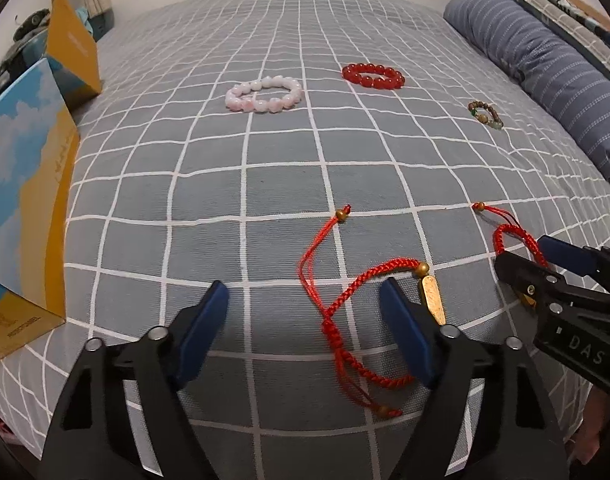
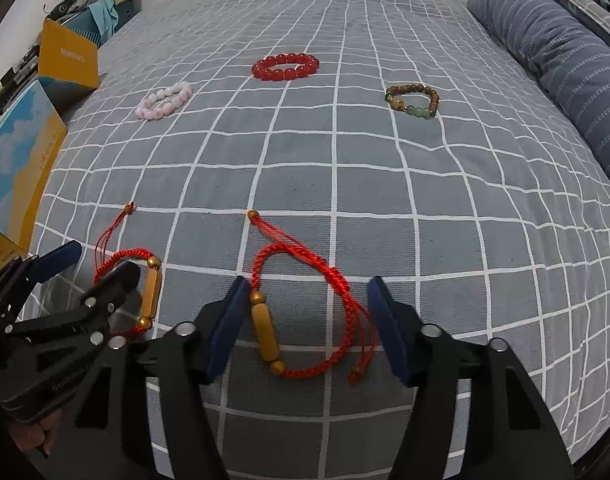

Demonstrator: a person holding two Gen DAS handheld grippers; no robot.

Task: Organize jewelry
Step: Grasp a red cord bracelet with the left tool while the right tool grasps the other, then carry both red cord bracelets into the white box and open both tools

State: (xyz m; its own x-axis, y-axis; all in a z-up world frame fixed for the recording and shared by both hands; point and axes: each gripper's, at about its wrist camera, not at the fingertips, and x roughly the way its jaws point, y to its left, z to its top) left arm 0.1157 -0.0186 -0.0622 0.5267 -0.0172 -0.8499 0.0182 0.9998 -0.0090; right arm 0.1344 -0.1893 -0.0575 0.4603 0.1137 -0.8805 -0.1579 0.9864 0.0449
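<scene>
Two red braided cord bracelets with gold tube beads lie on the grey checked bedsheet. The left cord bracelet lies partly between the fingers of my left gripper, which is open; its gold tube sits just outside the right finger. In the right wrist view the same bracelet shows beside the left gripper. The other cord bracelet lies between the fingers of my right gripper, open, with the pads not pressing on it. Its loop passes by the right gripper.
Farther up the bed lie a pink bead bracelet, a red bead bracelet and a brown-and-green bead bracelet. Blue-and-orange boxes stand along the left edge. A striped blue pillow lines the right side.
</scene>
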